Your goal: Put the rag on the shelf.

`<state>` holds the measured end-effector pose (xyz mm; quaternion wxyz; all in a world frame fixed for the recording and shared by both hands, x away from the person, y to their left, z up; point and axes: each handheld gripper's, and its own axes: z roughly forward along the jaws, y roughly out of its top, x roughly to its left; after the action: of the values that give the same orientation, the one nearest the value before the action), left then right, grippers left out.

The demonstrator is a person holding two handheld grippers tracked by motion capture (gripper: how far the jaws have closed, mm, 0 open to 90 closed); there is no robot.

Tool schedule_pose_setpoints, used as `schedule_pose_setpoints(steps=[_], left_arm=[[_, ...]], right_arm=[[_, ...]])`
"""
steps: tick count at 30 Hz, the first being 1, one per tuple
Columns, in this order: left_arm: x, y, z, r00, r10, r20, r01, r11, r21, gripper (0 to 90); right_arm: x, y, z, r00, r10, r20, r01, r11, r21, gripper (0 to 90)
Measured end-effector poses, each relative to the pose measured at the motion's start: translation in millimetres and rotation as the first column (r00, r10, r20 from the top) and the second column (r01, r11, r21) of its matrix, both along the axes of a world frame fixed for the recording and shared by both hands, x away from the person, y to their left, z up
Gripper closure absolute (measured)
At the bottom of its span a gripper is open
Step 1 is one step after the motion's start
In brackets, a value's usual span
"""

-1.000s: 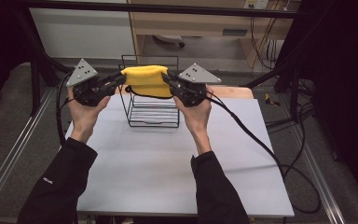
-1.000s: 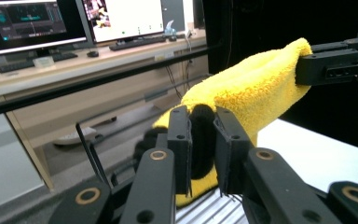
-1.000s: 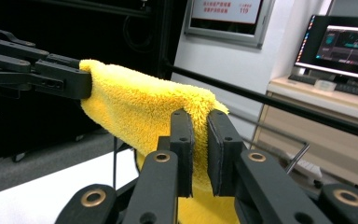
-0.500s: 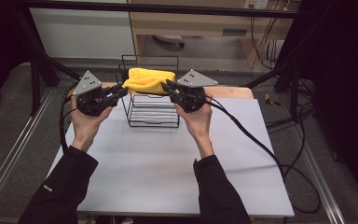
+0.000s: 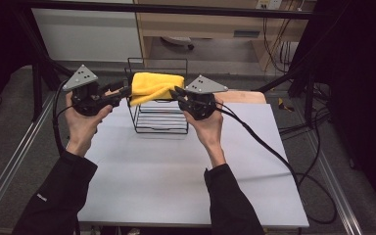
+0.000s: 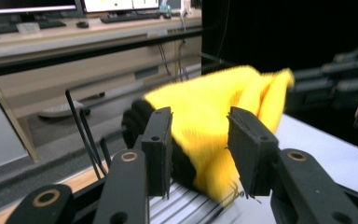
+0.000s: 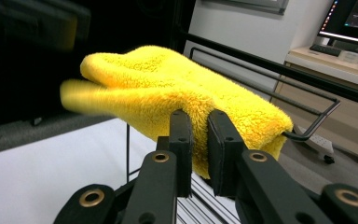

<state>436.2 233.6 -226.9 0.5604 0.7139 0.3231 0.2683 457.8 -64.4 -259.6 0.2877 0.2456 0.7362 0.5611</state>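
Left claw [image 6: 199, 154]: jaws just opened, yellow towel [image 5: 155, 86] released at 9 o'clock side.
Right claw [image 7: 199, 149]: clamped on towel.
Towel: draped over wire rack [image 5: 159, 121].
Meaning: placement judged nearly finished.

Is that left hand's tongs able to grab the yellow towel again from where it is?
Probably yes: the left tongs, which have just been opening, straddle the towel with nothing between.

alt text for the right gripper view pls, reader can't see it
The right gripper, jaws nearly together, pinches the near edge of a folded yellow towel that lies over the top of a black wire rack. A white table lies below, with a desk and keyboard behind.
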Motion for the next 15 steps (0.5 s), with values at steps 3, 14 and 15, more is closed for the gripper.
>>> schedule_pose_setpoints(steps=[3,14,15], left_arm=[[2.9,-3.1,-0.5,0.9996,-0.006,-0.029,0.006,0.9997,0.023,63.7],[19.4,-16.7,-32.4,0.992,-0.002,-0.127,0.014,0.9954,0.095,86.5],[20.1,-17.4,-33.7,0.9921,0.003,-0.125,0.009,0.9947,0.102,87.2]], right_arm=[[0.0,1.6,-2.4,1.0,-0.004,0.007,0.004,0.9999,-0.012,81.3],[-2.5,3.1,-5.2,1.0,0.0,0.006,0.0,0.9992,-0.04,79.2],[-2.8,3.3,-5.6,1.0,0.002,0.004,-0.002,0.9991,-0.043,78.4]])
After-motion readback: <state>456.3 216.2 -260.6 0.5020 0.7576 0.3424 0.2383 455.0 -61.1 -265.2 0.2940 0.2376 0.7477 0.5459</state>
